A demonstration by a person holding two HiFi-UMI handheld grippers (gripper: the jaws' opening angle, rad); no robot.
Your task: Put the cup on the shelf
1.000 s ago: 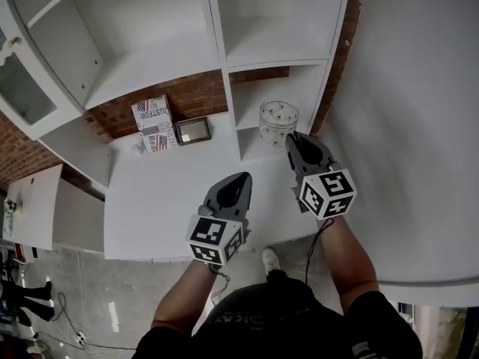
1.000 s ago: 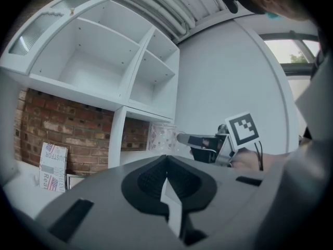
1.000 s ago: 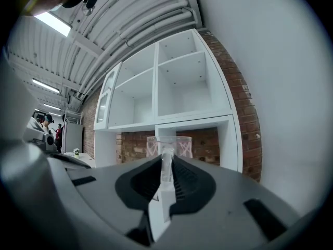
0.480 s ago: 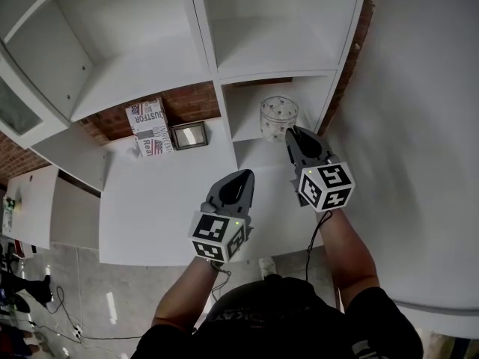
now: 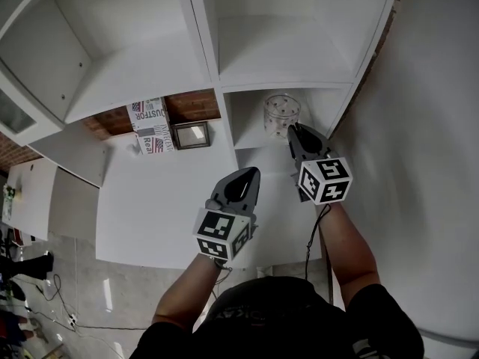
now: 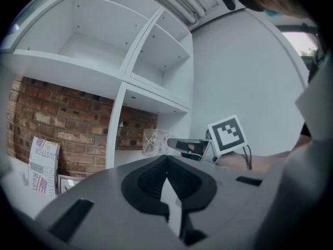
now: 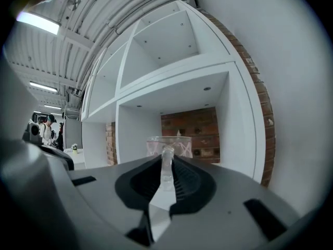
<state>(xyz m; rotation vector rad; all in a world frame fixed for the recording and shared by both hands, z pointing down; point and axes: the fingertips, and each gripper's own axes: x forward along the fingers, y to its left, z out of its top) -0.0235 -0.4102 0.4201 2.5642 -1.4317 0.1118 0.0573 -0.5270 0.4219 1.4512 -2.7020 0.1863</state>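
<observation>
The right gripper [image 5: 293, 129] is pointing into the shelf's [image 5: 217, 81] lower right compartment, tip at the clear cup [image 5: 281, 111] — the left gripper [image 5: 251, 175] is hovering above the desk [image 5: 150, 208].

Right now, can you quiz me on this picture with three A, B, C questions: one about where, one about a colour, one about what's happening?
1. Where is the cup?
A. on the floor
B. at the shelf's lower right opening
C. on top of the box

2. What colour is the wall behind the box?
A. red-brown brick
B. green
C. yellow

3. What is the right hand-held gripper doing?
A. gripping the cup's handle
B. hanging open and empty
C. gripping the box

Answers: 1 B, the head view shows the cup there. 2 A, bricks show there. 3 A, the right gripper view shows the handle between its jaws.
</observation>
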